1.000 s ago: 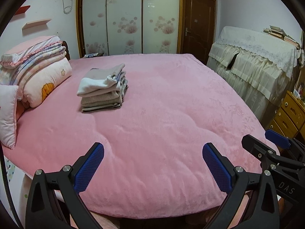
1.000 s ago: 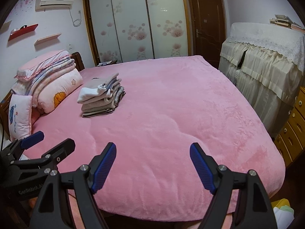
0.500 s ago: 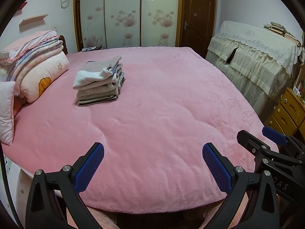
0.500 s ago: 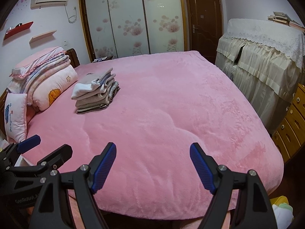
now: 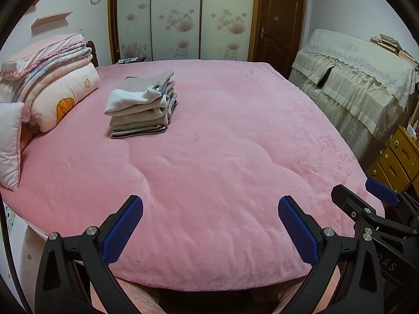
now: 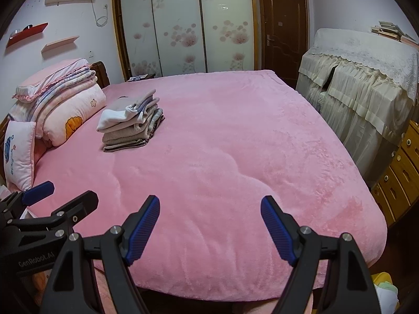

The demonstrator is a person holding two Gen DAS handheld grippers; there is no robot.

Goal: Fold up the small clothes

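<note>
A stack of folded small clothes [image 5: 142, 104] in grey, beige and white lies on the pink bed [image 5: 222, 157] at the far left; it also shows in the right wrist view [image 6: 131, 121]. My left gripper [image 5: 209, 209] is open and empty above the bed's near edge. My right gripper [image 6: 209, 209] is open and empty, to the right of the left one. The right gripper shows at the left wrist view's right edge [image 5: 366, 198], and the left gripper at the right wrist view's left edge [image 6: 60, 196]. Both are far from the stack.
Folded quilts and pillows [image 5: 47, 91] lie at the bed's head on the left. A cloth-covered cabinet [image 5: 361, 78] and a wooden drawer chest [image 5: 398, 157] stand to the right. A wardrobe [image 5: 183, 18] and a brown door [image 5: 277, 26] are behind.
Both grippers have tilted and drawn back slightly, so the bed and stack sit lower in view. Jaws stay open and empty.
</note>
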